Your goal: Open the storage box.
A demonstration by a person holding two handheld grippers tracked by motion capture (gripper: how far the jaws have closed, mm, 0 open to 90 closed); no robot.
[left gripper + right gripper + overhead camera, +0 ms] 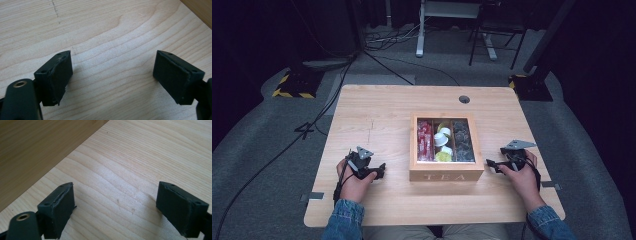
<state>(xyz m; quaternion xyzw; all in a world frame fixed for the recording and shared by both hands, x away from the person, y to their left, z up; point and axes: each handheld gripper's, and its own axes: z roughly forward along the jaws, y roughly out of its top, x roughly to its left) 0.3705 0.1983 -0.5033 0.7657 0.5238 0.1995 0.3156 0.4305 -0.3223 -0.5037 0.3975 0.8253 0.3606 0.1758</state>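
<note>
Near edge of the wooden table point(377, 200): two denim sleeves, hands resting on the top. Left gripper point(381, 171) sits left of the wooden tea box point(446, 175), jaws pointing right toward it, spread wide, nothing between them; in the left gripper view only bare tabletop lies between the pads point(58, 80). Right gripper point(488, 164) sits just right of the box, jaws pointing left at its side wall, also wide apart and holding nothing; the box wall point(32, 150) looms at upper left in the right gripper view. Box stands centre-right, lid closed, window showing three compartments: red packets left, pale and yellow pods middle, dark packets right. Cable hole point(464, 99) at far edge. Nothing blocks either gripper's path to the box.
</note>
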